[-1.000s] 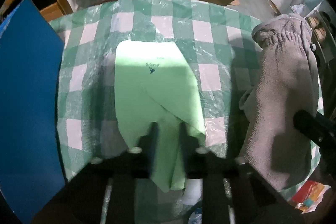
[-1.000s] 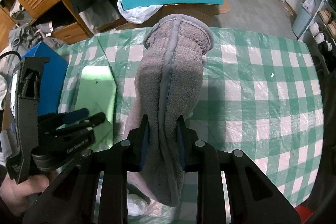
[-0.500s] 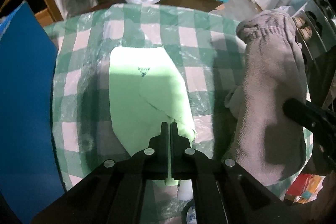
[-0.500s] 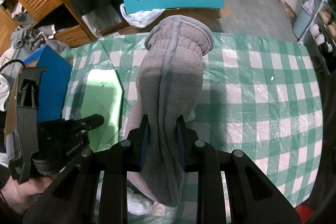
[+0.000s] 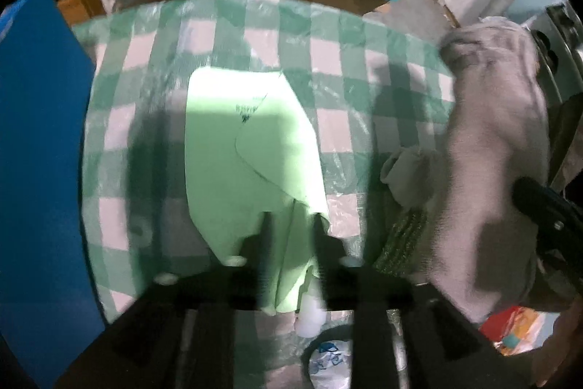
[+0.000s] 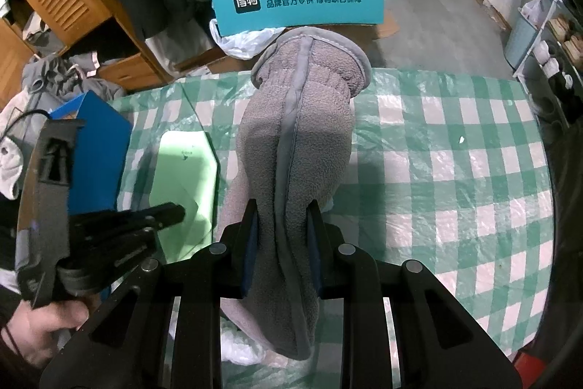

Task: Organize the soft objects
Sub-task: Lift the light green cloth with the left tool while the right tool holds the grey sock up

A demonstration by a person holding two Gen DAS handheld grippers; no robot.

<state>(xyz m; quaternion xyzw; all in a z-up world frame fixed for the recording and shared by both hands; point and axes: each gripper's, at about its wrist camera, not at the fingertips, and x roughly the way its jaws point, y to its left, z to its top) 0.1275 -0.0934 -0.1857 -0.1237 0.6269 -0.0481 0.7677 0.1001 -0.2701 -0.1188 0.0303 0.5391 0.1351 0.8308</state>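
Fuzzy grey fleece glove (image 6: 291,148) — smooth matt green cloth (image 5: 251,163) — on a glossy, crinkled plastic checked tablecloth (image 6: 455,177).

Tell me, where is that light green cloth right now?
The light green cloth lies flat on the checked tablecloth, between the blue box and the grey glove in the left wrist view.

Grey glove (image 6: 295,148) — green-checked tablecloth (image 6: 455,170)

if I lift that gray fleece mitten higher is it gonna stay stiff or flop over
Probably flops: the gray fleece mitten already sags and creases where the right gripper pinches it. Likely light for its size. The fuzzy pile probably keeps it from slipping.
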